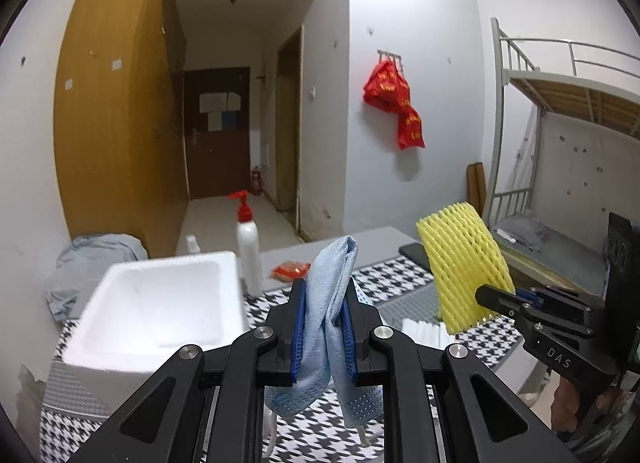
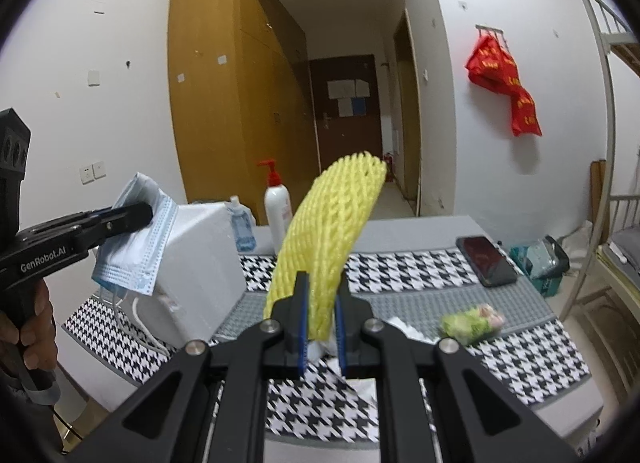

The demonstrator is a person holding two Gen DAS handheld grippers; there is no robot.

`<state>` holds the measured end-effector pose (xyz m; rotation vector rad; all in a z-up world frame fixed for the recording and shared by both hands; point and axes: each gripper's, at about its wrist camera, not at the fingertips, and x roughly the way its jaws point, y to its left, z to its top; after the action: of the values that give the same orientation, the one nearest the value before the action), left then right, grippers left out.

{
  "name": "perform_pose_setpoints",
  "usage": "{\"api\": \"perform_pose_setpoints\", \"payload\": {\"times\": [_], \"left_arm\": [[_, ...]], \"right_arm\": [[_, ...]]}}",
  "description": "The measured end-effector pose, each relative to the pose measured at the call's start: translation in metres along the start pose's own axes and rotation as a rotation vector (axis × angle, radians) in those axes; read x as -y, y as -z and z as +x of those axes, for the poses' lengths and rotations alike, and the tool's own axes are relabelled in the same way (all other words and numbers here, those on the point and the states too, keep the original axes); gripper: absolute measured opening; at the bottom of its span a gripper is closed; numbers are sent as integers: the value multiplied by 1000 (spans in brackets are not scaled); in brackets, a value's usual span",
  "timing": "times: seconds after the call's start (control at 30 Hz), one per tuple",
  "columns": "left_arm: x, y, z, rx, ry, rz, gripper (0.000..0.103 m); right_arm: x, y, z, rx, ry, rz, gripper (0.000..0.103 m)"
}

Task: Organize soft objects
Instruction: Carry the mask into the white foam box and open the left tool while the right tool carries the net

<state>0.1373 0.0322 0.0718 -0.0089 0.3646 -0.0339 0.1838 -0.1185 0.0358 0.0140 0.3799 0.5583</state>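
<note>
Pale blue pleated face mask [image 1: 328, 303] pinched between the blue pads of the left gripper [image 1: 324, 327], jaws clamped tight on it, ear loops dangling, lifted clear of the houndstooth-patterned black-and-white tablecloth [image 1: 404, 275]

Yellow foam mesh fruit sleeve [image 2: 328, 239] likewise clamped in the right gripper [image 2: 322, 337], standing up and curling toward 1 o'clock, off the table as well

Open white polystyrene foam box [image 1: 160, 307] at about 9 o'clock of the mask, interior bare as far as visible; judged the likely destination, so nothing sorted into it yet

Left on the cloth: a small white foam piece [image 2: 404, 329] just past the right gripper's tip, and at 3 o'clock of it a crumpled green and pink plastic-wrapped bundle [image 2: 472, 323]

Further out, a black phone [image 2: 486, 261] at 2 o'clock and a white pump bottle with red nozzle [image 1: 247, 251] behind the box; neither soft, probably staying

Judged early: two items lifted, none placed
</note>
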Motion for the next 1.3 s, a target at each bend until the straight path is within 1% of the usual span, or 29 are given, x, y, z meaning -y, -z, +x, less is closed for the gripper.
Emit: {"api": "perform_pose_setpoints", "payload": {"times": [0.23,0.4,0.5,0.8,1.1,1.3], "left_arm": [[-22,-11,-13,42,-35,6,18],[-38,-10,-19,68,-67,2,18],[-48,-9,-21,68,-53,-4,18],[-68,-11,-23,99,-89,-19,18],[-83,-12,-21,99,-131,-42,18],[-96,-9,-16,85,-119,-79,18]], "right_arm": [[-25,-19,0,54,-34,-38,14],[-43,-26,5,77,-56,-46,14],[-52,-28,8,82,-73,-52,14],[-78,-33,21,86,-111,-72,14],[-99,-40,36,75,-172,-103,14],[-108,-43,45,71,-213,-107,14]]}}
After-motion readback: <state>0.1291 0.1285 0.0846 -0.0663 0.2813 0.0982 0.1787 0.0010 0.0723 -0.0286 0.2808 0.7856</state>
